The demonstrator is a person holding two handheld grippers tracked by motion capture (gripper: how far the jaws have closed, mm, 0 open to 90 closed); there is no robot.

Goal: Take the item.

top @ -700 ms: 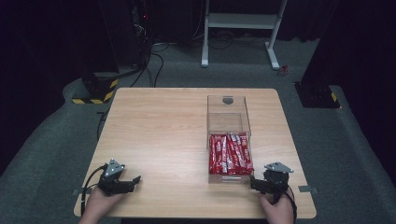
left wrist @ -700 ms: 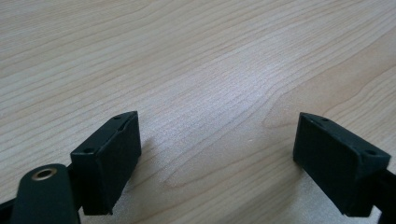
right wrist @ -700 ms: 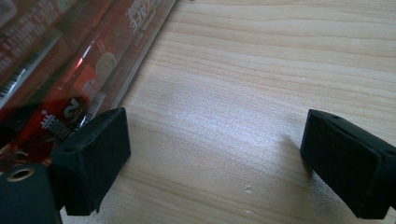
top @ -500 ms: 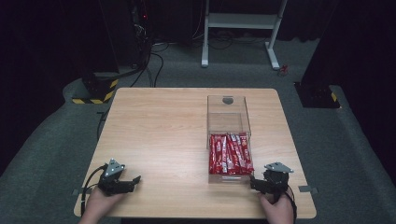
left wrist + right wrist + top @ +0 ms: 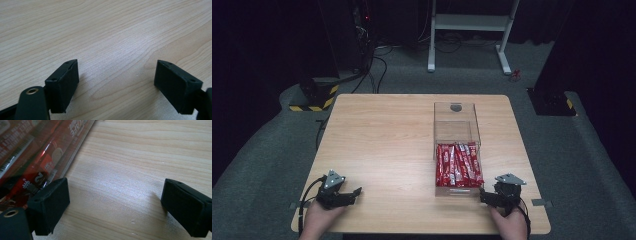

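Here, in the high view, a wooden table [image 5: 387,145] stands on grey carpet, and a clear plastic box [image 5: 456,120] sits on its right half, its long side running away from the person. Red snack packets [image 5: 458,164] lie side by side in the near half of the box, while the far half is bare. The left gripper [image 5: 353,193] rests at the near left corner of the table, held by the left hand [image 5: 319,217], with its jaws pointing toward the table's middle, well apart from the box. The right gripper [image 5: 482,196] sits at the near right, held by the right hand [image 5: 508,224], just beside the near right corner of the box, with its tip turned toward that corner. In the left gripper view, the left gripper [image 5: 116,80] has its two black jaws spread wide with only bare wood grain between them, and they sit low over the tabletop. In the right gripper view, the right gripper [image 5: 115,203] likewise has its jaws standing wide apart with nothing between them but tabletop; the clear wall of the box [image 5: 75,152] runs slantwise past the left jaw, very close to it, and the red packets [image 5: 32,157] press against the wall from inside. Whether that jaw touches the wall cannot be told.
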